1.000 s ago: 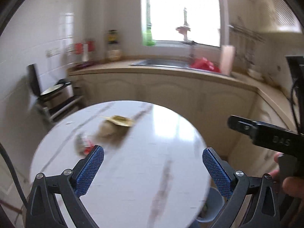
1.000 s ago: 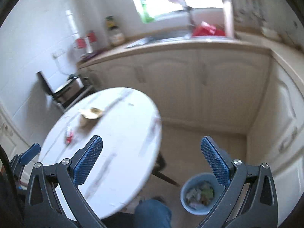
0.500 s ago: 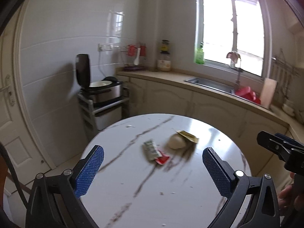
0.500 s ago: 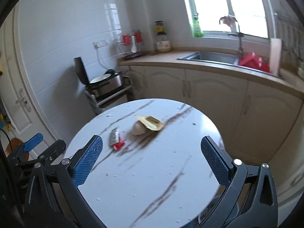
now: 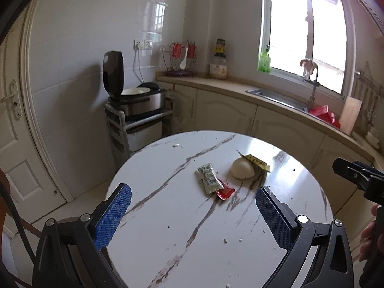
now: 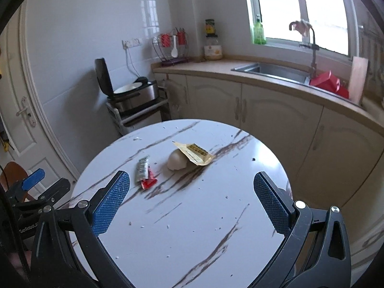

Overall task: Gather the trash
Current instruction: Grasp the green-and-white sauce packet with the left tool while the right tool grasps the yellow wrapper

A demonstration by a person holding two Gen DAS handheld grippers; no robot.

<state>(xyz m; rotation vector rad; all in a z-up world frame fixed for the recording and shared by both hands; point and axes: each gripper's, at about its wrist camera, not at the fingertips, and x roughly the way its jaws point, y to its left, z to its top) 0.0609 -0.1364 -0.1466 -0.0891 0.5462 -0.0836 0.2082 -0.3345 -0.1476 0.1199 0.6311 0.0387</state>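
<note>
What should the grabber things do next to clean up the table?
Probably ease the left gripper forward and down onto the grey packet. Both grippers are open and empty, and the packet is the nearest trash to it on the table, overlapping the red packet.

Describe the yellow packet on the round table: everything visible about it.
The yellow packet is a flat, shiny sachet, foil-like by its look, with a dark printed band across its face. One end looks torn open and ragged. It lies tilted, one part propped on the white rounded lump it touches, the rest reaching down to the marble-patterned table. It sits apart from the grey-green sachet and red sachet. No gripper touches it.
</note>
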